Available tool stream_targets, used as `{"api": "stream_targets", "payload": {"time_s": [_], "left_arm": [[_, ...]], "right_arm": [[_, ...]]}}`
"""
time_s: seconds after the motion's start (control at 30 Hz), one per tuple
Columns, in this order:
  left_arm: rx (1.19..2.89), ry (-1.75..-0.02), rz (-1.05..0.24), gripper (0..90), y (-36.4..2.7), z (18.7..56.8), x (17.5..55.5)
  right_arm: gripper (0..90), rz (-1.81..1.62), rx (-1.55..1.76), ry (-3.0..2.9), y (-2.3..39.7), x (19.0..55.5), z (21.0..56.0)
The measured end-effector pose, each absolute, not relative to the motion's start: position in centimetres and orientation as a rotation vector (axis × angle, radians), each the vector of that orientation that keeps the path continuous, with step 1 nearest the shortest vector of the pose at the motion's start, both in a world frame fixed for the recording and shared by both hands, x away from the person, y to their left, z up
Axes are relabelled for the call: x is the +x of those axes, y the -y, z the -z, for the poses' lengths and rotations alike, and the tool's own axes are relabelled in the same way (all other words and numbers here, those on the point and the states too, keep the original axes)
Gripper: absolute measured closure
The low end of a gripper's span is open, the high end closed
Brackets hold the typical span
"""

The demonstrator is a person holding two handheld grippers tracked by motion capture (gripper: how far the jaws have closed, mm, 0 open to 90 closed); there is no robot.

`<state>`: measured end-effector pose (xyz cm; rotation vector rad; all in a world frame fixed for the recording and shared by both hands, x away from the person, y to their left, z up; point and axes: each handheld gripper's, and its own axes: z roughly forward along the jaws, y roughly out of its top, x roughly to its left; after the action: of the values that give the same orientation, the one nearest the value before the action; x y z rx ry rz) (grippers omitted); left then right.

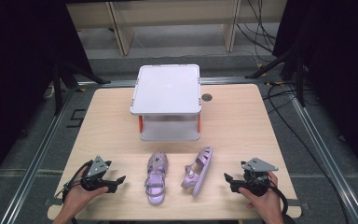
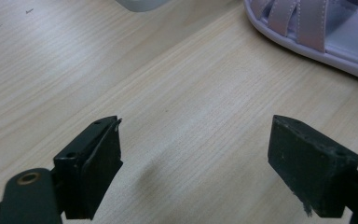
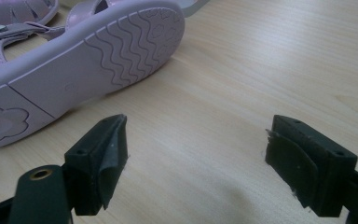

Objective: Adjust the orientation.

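My pale wooden table [image 1: 112, 121] sits between dark curtains. My left gripper [image 1: 119, 179] gapes wide, empty. One glossy lilac strappy sandal [image 1: 156, 177] stands upright; its twin [image 1: 197, 171] lies on its side. My right gripper [image 1: 227, 178] gapes wide, empty.

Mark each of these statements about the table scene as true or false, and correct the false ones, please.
1. Both sandals stand upright on their soles. False: the left sandal stands on its sole, but the right sandal lies on its side, its sole facing the right gripper.
2. The left gripper is open and holds nothing. True.
3. The white box stands behind the sandals, farther from the person. True.
4. The right gripper is shut on a sandal strap. False: it is open, with bare table between its jaws.
5. The sandals lie between the two grippers. True.
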<state>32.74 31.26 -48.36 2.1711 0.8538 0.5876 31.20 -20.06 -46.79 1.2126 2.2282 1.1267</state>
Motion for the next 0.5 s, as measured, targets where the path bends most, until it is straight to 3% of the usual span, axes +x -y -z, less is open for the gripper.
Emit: {"api": "stream_targets", "payload": {"time_s": [0.5], "left_arm": [[2.106, -0.864, -0.489, 16.9, -30.1, 47.8, 32.2]], "right_arm": [[24.1, -1.129, 1.217, -2.204, 20.1, 31.3, 46.7]]}}
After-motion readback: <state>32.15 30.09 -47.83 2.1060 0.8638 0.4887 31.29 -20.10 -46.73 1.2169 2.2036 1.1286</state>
